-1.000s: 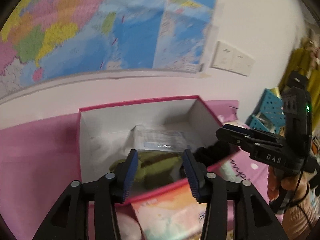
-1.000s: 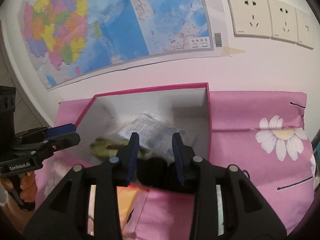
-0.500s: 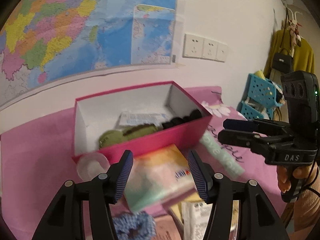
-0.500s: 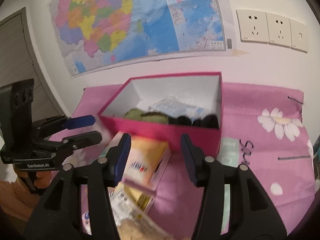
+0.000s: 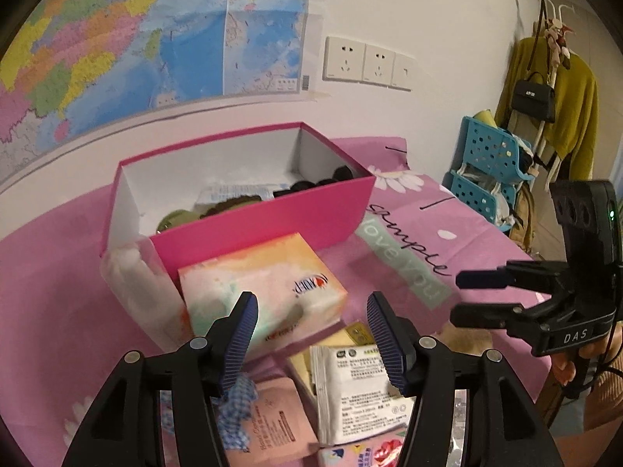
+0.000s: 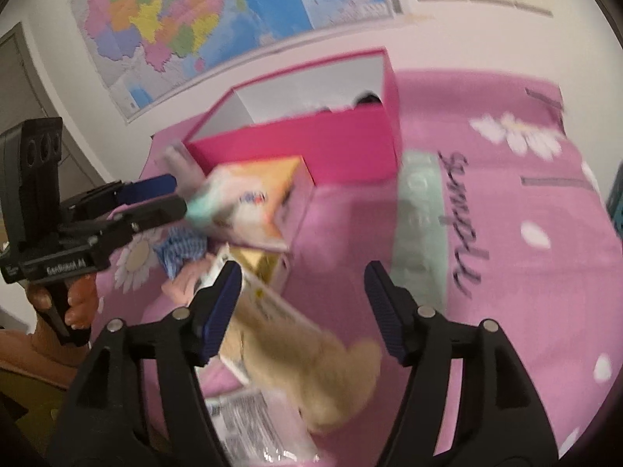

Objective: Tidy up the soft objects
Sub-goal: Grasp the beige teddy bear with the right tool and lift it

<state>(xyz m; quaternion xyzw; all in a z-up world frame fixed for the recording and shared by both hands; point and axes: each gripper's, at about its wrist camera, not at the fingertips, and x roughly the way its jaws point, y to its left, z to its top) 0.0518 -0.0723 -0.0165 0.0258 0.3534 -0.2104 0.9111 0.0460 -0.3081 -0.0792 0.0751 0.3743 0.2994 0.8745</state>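
The pink box [image 5: 264, 225] on the flowered sheet [image 5: 447, 210], close under both cameras earlier, now lay farther off, dark soft items [image 5: 311, 185] inside. Before it sat a tissue pack [image 5: 257, 292]. Nearer, left gripper [image 5: 311, 334] and right gripper [image 6: 301, 307] had jaws apart, newly widened, empty.

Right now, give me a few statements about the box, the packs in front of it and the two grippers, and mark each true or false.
1. The pink box has its lid on. False: it stands open, with dark and green items inside.
2. A tissue pack lies in front of the box. True.
3. The left gripper clamps the tissue pack. False: its jaws stand apart, holding nothing.
4. The right gripper is open, with a tan fluffy item below it. True.
5. A wall map hangs behind the box. True.
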